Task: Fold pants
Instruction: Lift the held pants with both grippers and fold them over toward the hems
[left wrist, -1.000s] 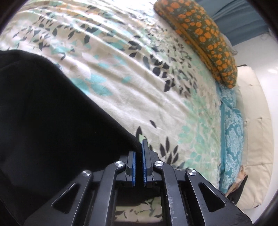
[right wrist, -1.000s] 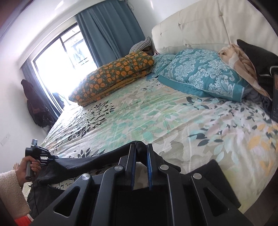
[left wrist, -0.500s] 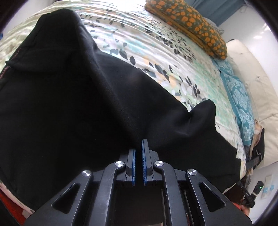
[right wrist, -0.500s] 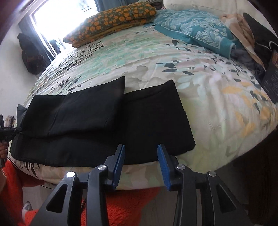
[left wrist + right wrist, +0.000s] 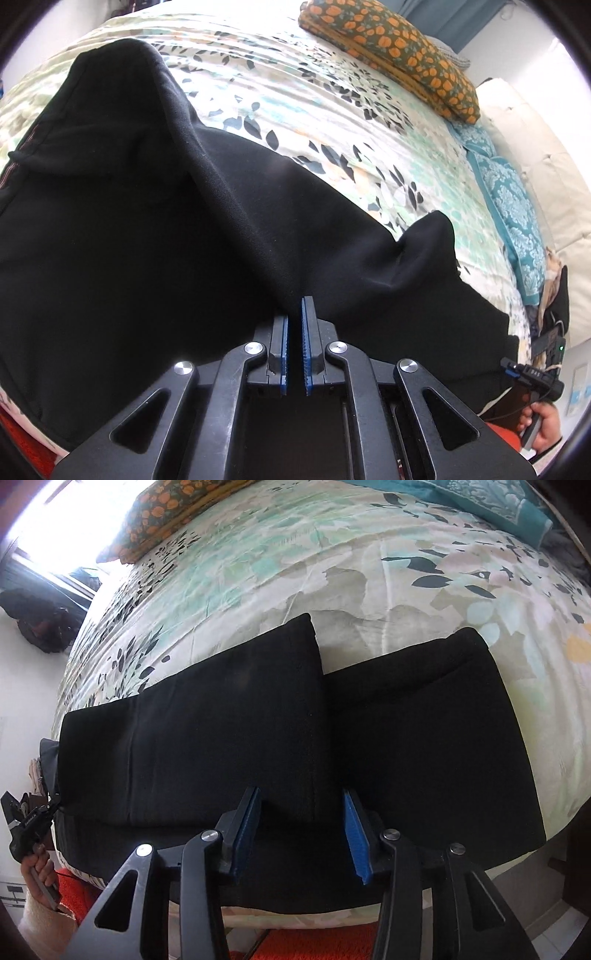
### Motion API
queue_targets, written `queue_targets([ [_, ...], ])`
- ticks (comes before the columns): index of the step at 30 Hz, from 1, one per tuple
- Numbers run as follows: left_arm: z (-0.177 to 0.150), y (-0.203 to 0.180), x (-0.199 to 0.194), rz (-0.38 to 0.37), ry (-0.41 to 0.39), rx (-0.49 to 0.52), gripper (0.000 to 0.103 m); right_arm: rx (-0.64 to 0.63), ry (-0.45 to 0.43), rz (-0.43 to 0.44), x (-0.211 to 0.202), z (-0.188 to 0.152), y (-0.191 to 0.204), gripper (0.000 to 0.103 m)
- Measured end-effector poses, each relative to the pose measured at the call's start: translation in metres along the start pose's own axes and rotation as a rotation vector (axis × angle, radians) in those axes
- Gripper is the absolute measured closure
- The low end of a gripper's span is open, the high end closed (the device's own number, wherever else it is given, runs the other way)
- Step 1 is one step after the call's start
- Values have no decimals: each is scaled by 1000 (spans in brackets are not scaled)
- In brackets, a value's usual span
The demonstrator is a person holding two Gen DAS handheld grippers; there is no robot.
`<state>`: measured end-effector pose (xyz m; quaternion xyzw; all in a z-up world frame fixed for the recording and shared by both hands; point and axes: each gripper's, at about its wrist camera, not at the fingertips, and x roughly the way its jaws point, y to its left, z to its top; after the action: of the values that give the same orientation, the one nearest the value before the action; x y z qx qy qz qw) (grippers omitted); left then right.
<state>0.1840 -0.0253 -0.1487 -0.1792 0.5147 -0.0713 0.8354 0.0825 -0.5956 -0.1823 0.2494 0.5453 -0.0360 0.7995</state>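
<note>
Black pants (image 5: pixel 229 720) lie flat along the near edge of the bed, one part folded over onto the other with its corner near the middle. In the left wrist view the pants (image 5: pixel 147 229) fill the left and centre. My left gripper (image 5: pixel 294 314) is shut on a ridge of the black fabric and holds it slightly raised. My right gripper (image 5: pixel 301 808) is open and empty, just above the pants at the bed's front edge. The left gripper also shows in the right wrist view (image 5: pixel 26 827) at the pants' left end.
The bed has a leaf-print cover (image 5: pixel 332 546). An orange-patterned pillow (image 5: pixel 391 48) and a teal pillow (image 5: pixel 513 206) lie near the cream headboard (image 5: pixel 554 177). An orange rug (image 5: pixel 314 943) lies below the bed's edge.
My right gripper let go of the pants, opened, and drew closer over them. The pants now lie flat on the bed. My left gripper stays shut on the fabric.
</note>
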Motion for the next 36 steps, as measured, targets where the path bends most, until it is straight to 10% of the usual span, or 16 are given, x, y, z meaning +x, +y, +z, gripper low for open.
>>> queue_targets([
  [1, 1, 0, -1, 4, -3, 6, 98, 4, 0, -28, -1, 2, 1, 82],
  [4, 1, -3, -9, 1, -24, 21, 98, -39, -21, -80, -9, 3, 6, 89],
  [10, -22, -19, -40, -1, -73, 125, 98, -100, -140, -91, -57, -11, 16, 90],
  [36, -105, -40, -44, 10, 74, 188, 98, 40, -139, -130, -67, -54, -54, 90],
])
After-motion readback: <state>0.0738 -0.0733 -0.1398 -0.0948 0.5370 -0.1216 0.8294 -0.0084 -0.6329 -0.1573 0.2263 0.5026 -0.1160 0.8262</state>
